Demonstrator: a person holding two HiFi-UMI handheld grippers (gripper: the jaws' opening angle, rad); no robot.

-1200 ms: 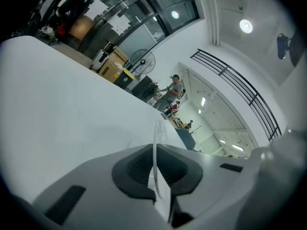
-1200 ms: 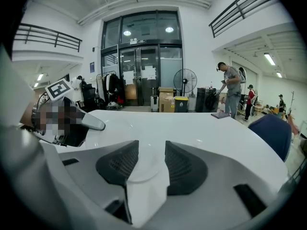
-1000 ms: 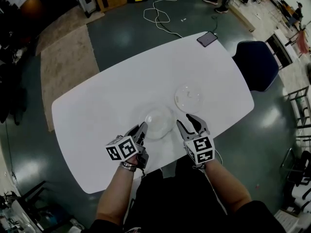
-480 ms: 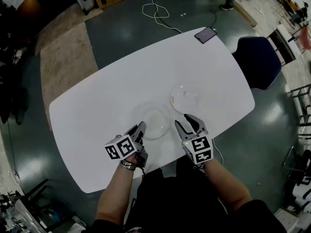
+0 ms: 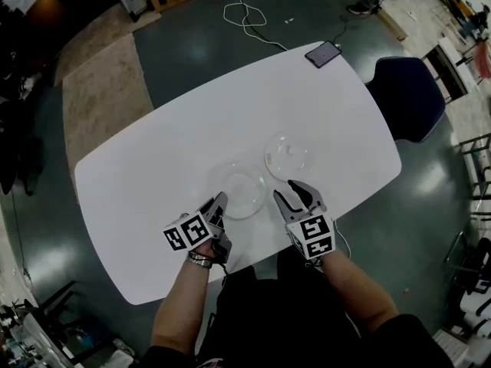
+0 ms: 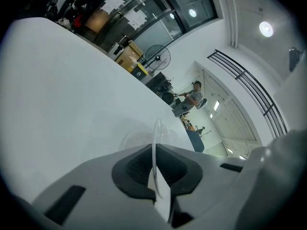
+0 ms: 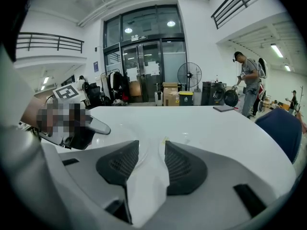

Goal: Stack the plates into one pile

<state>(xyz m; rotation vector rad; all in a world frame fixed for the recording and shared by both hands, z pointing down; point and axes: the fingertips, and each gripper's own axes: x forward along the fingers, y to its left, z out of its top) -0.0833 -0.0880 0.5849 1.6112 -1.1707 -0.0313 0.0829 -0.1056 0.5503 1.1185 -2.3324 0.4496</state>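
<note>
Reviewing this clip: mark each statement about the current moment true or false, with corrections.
1. The left gripper has its jaws shut on the rim of the near clear plate. True.
2. The right gripper holds the far clear plate. False: its jaws stand apart with nothing between them, and that plate lies on the table.
3. The two plates are already in one pile. False: they sit side by side, apart.
4. A phone lies at the table's far corner. True.
</note>
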